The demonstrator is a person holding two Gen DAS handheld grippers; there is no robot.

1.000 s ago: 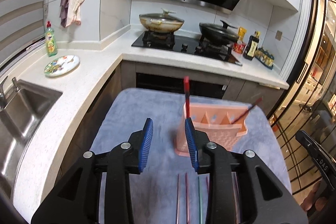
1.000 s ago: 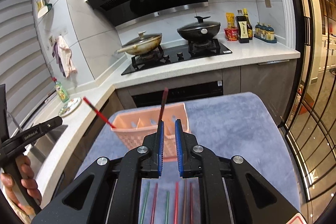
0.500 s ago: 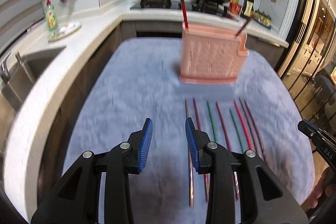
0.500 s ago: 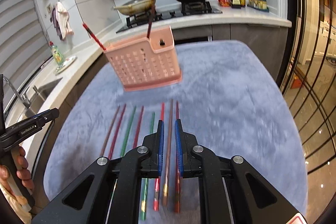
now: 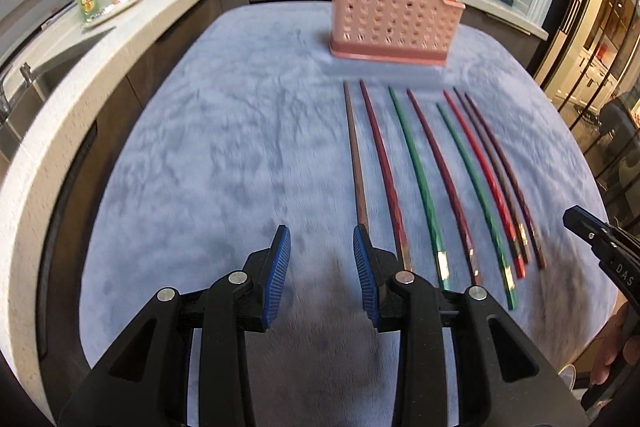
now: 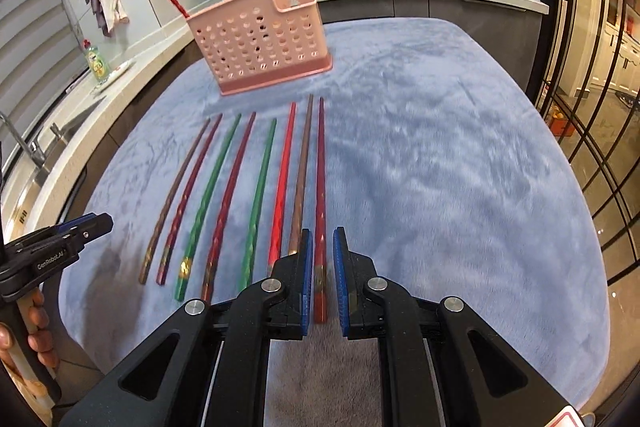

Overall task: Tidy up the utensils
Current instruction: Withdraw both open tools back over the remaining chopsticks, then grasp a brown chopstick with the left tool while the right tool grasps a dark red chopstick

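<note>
Left tongs: the left gripper (image 5: 322, 259) hangs low over the cloth with its jaws wide and nothing between them; the brown chopstick (image 5: 357, 163) lies just past its right pad.
Right tongs: the right gripper (image 6: 320, 267) has its jaws narrow but parted, straddling the handle end of the dark red chopstick (image 6: 320, 187), not yet pinching it.
Utensils: eight chopsticks lie side by side in a row on the cloth, tips toward the pink holder (image 6: 260, 39), where two more already stand.
Risk: the brown neighbour (image 6: 301, 171) lies just beside the red one, so closing could catch both or roll one away.
Materials: slim, glossy, faceted sticks; perforated plastic holder; soft plush blue cloth (image 6: 440, 167).
</note>
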